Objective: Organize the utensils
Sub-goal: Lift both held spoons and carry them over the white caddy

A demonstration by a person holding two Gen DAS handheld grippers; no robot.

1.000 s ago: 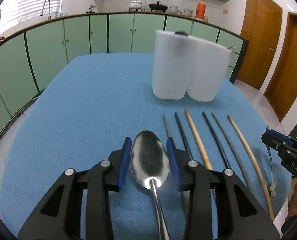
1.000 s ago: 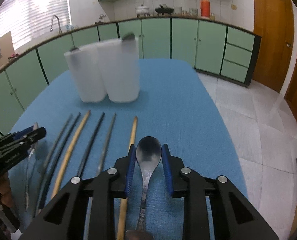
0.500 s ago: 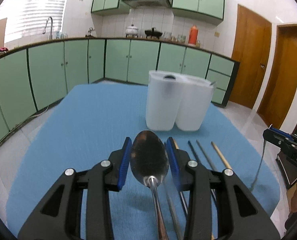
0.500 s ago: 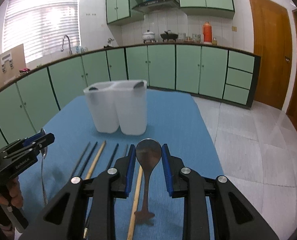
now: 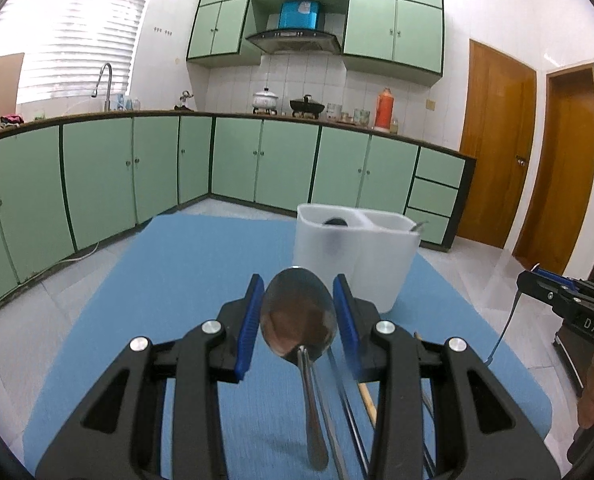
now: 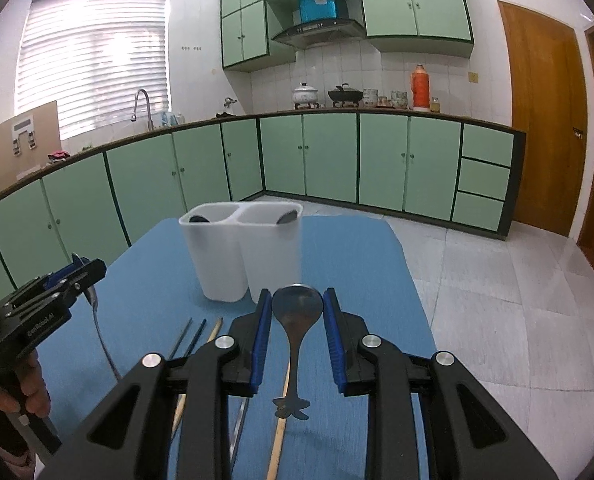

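Observation:
My left gripper (image 5: 297,312) is shut on a large steel spoon (image 5: 299,316), bowl up and handle hanging down, lifted above the blue table (image 5: 177,280). My right gripper (image 6: 297,312) is shut on a smaller steel spoon (image 6: 296,308), its handle also hanging. The white two-compartment holder (image 5: 353,252) stands ahead of both, with dark utensil tips showing in its compartments; it also shows in the right wrist view (image 6: 243,252). Several chopsticks (image 6: 195,334) lie on the cloth below the grippers. Each gripper shows in the other's view: the right gripper (image 5: 537,288), the left gripper (image 6: 85,270).
Green kitchen cabinets (image 5: 257,160) and a counter with pots run behind the table. Wooden doors (image 5: 497,140) are on the right. The table's right edge (image 6: 413,280) drops to a tiled floor.
Both grippers have risen and tilted up with their spoons, so the chopsticks have slid low in view and the holder looks lower and farther.

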